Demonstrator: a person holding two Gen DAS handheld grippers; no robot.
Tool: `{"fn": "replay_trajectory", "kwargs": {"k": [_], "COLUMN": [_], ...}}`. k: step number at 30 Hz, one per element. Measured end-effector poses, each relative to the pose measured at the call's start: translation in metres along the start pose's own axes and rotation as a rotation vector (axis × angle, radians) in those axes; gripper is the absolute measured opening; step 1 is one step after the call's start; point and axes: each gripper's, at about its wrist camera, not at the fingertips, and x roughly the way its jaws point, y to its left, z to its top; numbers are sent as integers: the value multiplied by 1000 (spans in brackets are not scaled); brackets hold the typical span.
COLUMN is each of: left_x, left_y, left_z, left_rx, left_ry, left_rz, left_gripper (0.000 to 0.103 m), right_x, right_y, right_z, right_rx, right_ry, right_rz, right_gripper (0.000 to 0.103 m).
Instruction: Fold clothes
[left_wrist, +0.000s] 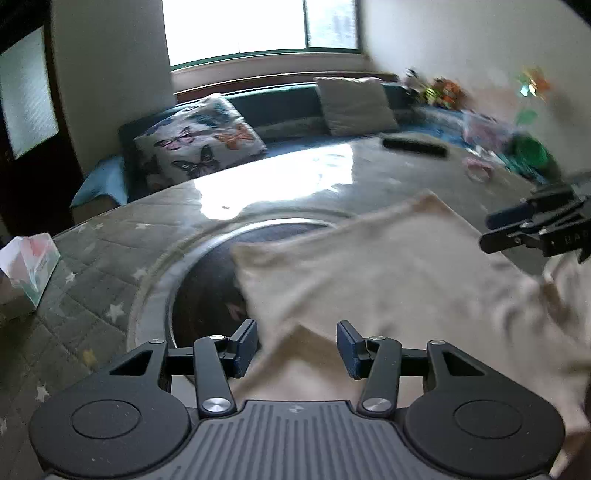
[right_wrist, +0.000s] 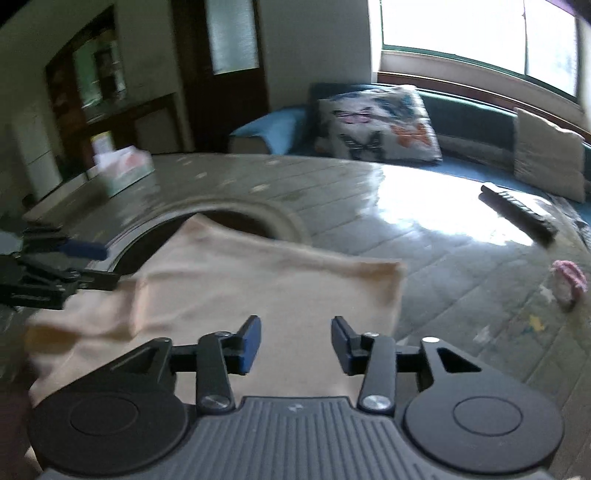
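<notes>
Clothes here means one pale beige garment, which lies on the tabletop, partly over the round dark opening in its middle. It looks already doubled at least once, with a squared far edge and a loose flap near the left side, but the blur does not let me count the layers. Left gripper has its fingers wide apart and holds nothing; the near edge of the garment lies just in front of them and a little to the right. Right gripper is also wide apart and empty, and the cloth spreads directly ahead between and beyond its fingers. The long axis of the garment seems to run across, from one gripper to the other, so each gripper stands near one end of the near edge. I judge that this fits either a fold just released or a new fold about to be taken. A tissue box and a dark remote stay well apart from the cloth.
</notes>
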Motion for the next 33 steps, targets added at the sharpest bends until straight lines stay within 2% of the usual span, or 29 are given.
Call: {"fn": "replay_trajectory", "kwargs": {"k": [7,10,13,16,18,20,24,27,33], "left_x": [2,9,16,18,16,10,-16,-45,-104], "left_y": [-37,-40,-38,-31,-26,-21,1,27,78], "left_z": [-15,-16,-20,-23,-23,-23,-20,-23,-47], "left_rx": [84,74,54,11,-15,-50,-157,-255,-414], "left_ry": [13,25,43,45,37,14,-66,-132,-225], "left_rz": [-20,-17,-11,-14,-13,-4,38,97,211], "left_gripper": [47,47,38,29,15,8,6,5,5], "right_x": [-6,-7,-8,-8,-9,-9,-10,-15,-21], "right_y": [30,35,36,37,37,38,40,44,68], "right_z": [-28,-37,-44,-47,-49,-50,-51,-50,-42], "right_rx": [-25,-16,3,13,13,18,18,6,-51], "right_ry": [55,70,76,75,73,72,68,60,39], "right_rz": [49,62,66,67,65,62,50,50,74], "right_gripper": [46,46,46,47,47,47,47,47,47]}}
